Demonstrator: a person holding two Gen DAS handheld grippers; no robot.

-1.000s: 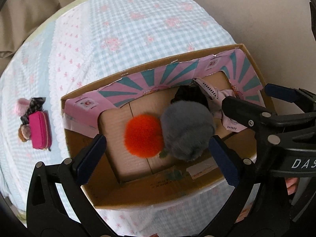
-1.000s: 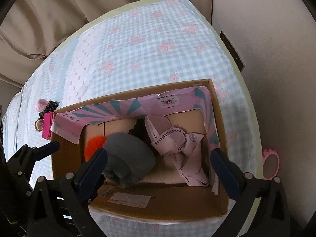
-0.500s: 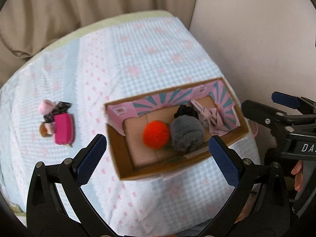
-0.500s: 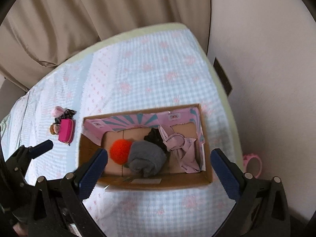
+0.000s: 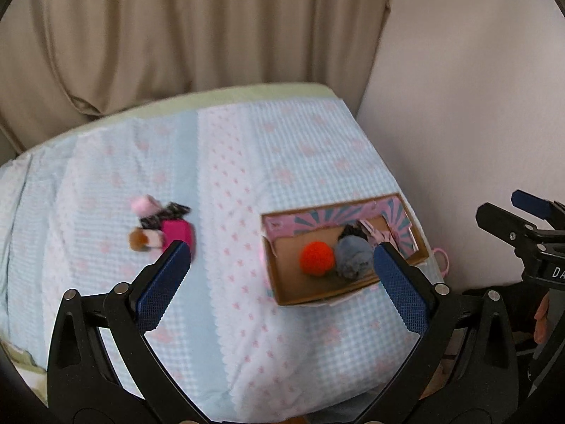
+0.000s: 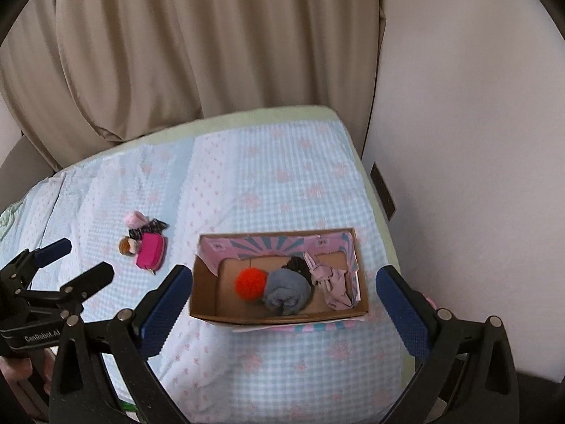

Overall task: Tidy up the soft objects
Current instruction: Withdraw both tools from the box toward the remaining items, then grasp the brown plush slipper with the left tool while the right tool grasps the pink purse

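An open cardboard box stands on the bed at the right. Inside lie an orange pom-pom, a grey rolled cloth, a black item and a pale pink garment. A small pile lies on the sheet to the left: a magenta pouch, a pink soft item and a brown one. My left gripper and right gripper are both open and empty, high above the bed.
The bed has a light blue checked sheet with pink flowers. Beige curtains hang behind it and a pale wall runs along the right. A pink ring lies between box and wall.
Both grippers have drawn up and back from the box, which now looks much smaller. The left view has swung left, bringing the pouch pile toward its middle.
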